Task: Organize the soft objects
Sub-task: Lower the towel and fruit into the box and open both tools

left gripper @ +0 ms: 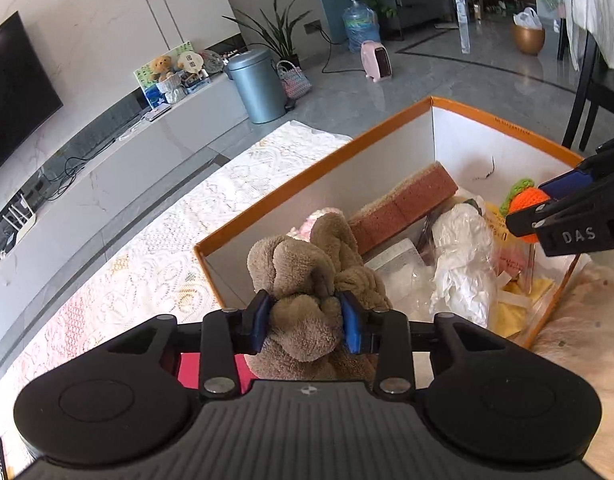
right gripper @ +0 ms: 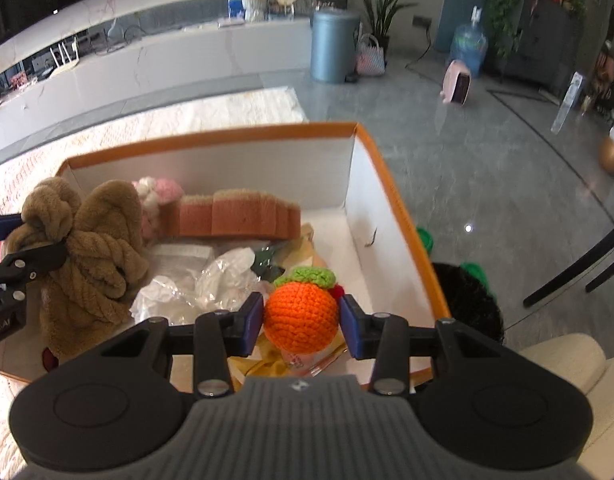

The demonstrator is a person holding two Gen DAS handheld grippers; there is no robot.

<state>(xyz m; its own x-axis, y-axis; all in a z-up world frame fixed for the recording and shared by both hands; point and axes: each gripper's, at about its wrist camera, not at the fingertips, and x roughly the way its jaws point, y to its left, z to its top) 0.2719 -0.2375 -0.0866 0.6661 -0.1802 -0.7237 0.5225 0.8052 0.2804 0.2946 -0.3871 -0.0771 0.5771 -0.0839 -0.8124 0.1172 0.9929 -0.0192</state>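
My left gripper (left gripper: 305,323) is shut on a brown plush towel (left gripper: 307,276) and holds it over the near left corner of an orange-rimmed white box (left gripper: 307,160). The towel also shows in the right wrist view (right gripper: 95,256). My right gripper (right gripper: 302,322) is shut on an orange crocheted ball with a green leaf (right gripper: 301,314) above the box's right side (right gripper: 387,184). It shows from the side in the left wrist view (left gripper: 525,222).
Inside the box lie a brown sponge (left gripper: 407,204), a pink-and-white fluffy thing (right gripper: 159,194), crumpled white plastic (left gripper: 463,256) and yellow cloth (left gripper: 523,300). The box stands on a lace-patterned cloth (left gripper: 167,240). A grey bin (left gripper: 257,84) and a chair (left gripper: 591,92) stand on the floor.
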